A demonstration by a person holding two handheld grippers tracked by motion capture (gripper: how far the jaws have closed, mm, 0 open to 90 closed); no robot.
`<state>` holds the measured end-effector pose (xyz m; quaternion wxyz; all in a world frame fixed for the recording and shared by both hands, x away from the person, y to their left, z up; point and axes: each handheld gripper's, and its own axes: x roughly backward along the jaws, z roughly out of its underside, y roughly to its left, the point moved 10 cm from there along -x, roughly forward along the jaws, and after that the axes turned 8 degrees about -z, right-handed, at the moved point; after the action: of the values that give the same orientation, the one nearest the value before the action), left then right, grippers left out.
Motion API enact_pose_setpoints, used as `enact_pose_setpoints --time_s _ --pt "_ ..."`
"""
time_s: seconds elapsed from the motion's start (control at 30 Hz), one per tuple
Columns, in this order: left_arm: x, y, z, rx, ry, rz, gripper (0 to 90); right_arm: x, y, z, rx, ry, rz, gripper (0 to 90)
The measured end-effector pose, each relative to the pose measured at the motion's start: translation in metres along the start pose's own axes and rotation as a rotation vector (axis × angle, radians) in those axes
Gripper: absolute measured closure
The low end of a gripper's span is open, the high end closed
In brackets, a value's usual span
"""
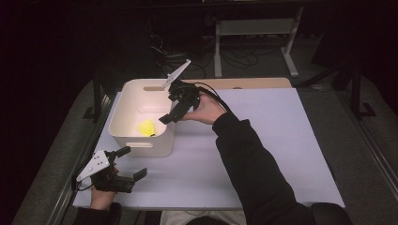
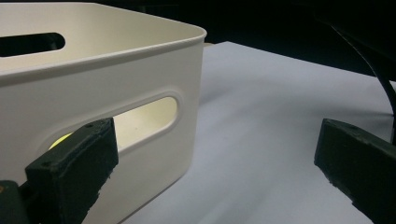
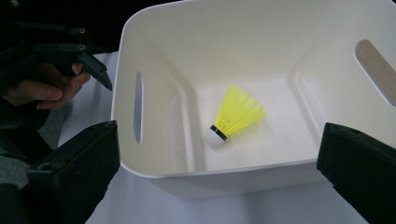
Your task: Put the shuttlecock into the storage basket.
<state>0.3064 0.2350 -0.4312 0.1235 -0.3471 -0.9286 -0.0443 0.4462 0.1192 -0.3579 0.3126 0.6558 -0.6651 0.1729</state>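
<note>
shuttlecock first: the yellow plastic shuttlecock with the white tip (image 3: 232, 117) lies on its side on the floor of the cream plastic box with slot handles (image 3: 154, 60). i see it as a yellow spot inside the box from the high view too (image 1: 147, 127).

my right gripper (image 1: 172, 114) hangs over the right rim of the box, tipped down toward the inside. its two black jaws stand wide apart, and there is nothing between them. in the right gripper view the shuttlecock lies well below them, not touching them.

my left gripper (image 1: 129, 162) rests low on the pale purple table mat (image 1: 263, 140), just in front of the near wall of the box. its jaws are wide apart too and hold nothing. in the left gripper view i look at the box's near handle slot (image 2: 147, 116), and a bit of yellow shows through it.

i think the putting-in step is done, since the shuttlecock is in the box and my right jaws are empty. next i think i need to lift my right gripper up and back, clear of the rim, without bumping the box. my left gripper can stay where it is, or hold the box steady if it slides.
</note>
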Motion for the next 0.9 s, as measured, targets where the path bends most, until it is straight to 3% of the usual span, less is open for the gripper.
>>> enact_pose_setpoints --time_s 0.9 --pt "0.0 0.001 0.0 0.0 0.002 -0.005 0.0 0.026 0.002 0.028 -0.005 -0.038 0.038 0.0"
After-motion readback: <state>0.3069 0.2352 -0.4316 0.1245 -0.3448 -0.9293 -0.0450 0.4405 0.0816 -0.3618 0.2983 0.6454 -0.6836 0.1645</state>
